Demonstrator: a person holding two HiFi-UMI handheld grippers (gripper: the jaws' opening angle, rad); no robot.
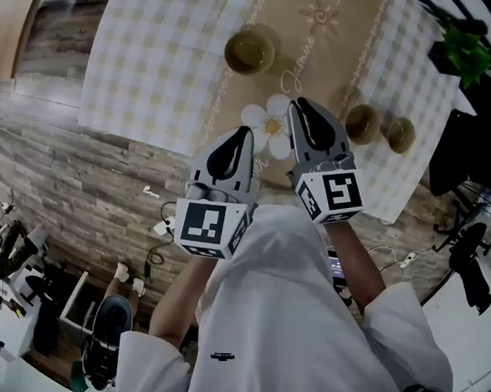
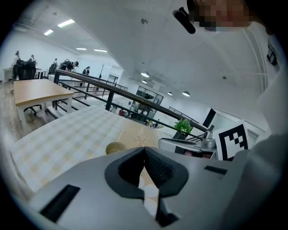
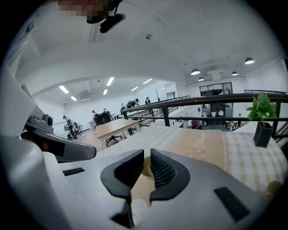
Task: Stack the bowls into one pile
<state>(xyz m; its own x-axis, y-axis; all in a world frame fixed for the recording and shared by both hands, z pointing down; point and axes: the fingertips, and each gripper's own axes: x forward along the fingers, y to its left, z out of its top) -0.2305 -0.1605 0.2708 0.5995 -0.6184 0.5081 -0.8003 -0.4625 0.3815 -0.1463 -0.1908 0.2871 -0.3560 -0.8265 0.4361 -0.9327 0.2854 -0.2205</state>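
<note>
Head view looks steeply down on a worktop spread with a pale checked cloth and a beige runner. Three bowls stand on it, all upright and none yet stacked. A large olive-green glazed bowl sits alone on the runner at the far side, well apart from the others. A small brown glazed bowl stands just right of the right tool, and a second small bowl of the same kind is just beside it. The left tool hangs near the worktop's near edge with its jaws closed tip to tip and nothing in them. The right tool is narrow, with only a thin slit between the pads; it is also empty, and the large bowl shows far off through the gap. Stacking looks not yet begun. The bowls appear to be ceramic or stoneware, so they are probably stiff, fairly weighty for their size, slick on the glaze and liable to chip if knocked together. The rim wall seems the best place to grip: one jaw inside, one outside. Each tool would first have to open wider. The small bowls would nest best inside the large one, lowered gently rather than dropped.
</note>
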